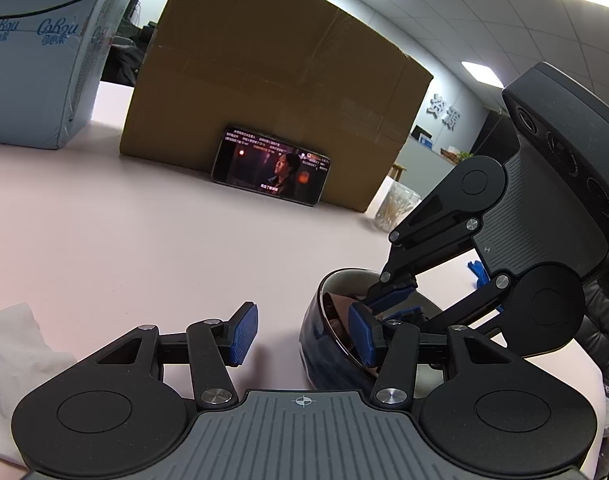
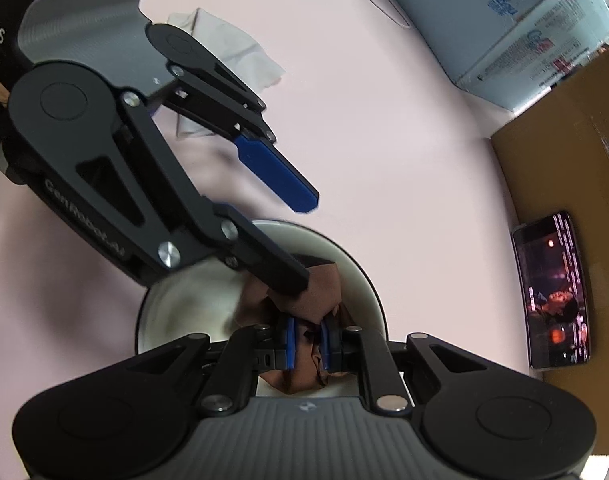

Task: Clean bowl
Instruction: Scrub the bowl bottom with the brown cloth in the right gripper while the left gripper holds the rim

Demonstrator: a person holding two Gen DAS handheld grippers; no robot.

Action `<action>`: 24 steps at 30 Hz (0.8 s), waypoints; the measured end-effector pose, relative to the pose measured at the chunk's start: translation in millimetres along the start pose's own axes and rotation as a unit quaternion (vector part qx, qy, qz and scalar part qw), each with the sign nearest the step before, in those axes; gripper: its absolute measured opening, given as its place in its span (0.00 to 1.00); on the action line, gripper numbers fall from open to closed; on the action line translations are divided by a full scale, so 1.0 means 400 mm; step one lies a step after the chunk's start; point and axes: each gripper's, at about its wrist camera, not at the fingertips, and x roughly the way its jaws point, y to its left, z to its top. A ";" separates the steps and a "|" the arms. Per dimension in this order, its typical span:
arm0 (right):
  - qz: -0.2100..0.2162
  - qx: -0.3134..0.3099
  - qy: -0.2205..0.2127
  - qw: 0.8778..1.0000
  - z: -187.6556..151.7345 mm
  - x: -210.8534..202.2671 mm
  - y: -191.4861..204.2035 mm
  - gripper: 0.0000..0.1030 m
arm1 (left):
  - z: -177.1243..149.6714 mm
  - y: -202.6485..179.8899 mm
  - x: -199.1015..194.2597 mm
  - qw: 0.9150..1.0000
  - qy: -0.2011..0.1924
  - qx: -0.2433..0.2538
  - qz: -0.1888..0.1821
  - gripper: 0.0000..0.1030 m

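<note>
A bowl (image 1: 328, 360), dark blue outside and white inside (image 2: 176, 312), stands on the pink table. A brown cloth (image 2: 304, 300) lies bunched inside it. My right gripper (image 2: 307, 346) points steeply down into the bowl and is shut on the cloth; in the left wrist view it (image 1: 396, 304) comes in from the right over the rim. My left gripper (image 1: 303, 334) straddles the bowl's near wall, with one pad (image 1: 362, 336) inside and the other pad (image 1: 244, 332) outside, apart from the wall. From the right wrist view the left gripper (image 2: 300, 240) reaches in from the upper left.
A big cardboard box (image 1: 272, 92) stands behind, with a phone (image 1: 270, 170) playing video leaned against it. A pale blue tissue pack (image 1: 36, 60) sits far left, a crumpled white tissue (image 1: 12, 340) near left, and a clear jar of swabs (image 1: 396, 208) right of the box.
</note>
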 end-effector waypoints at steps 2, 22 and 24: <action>0.001 0.000 0.008 1.000 -0.001 0.001 0.001 0.15 | 0.000 0.000 0.000 1.000 0.000 0.000 0.000 0.48; 0.007 -0.004 0.001 1.000 0.022 0.038 -0.020 0.14 | 0.000 0.000 0.004 1.000 0.001 0.000 0.000 0.48; 0.004 -0.003 0.008 1.000 0.018 0.038 -0.019 0.14 | 0.000 0.000 0.004 1.000 0.000 0.000 0.000 0.48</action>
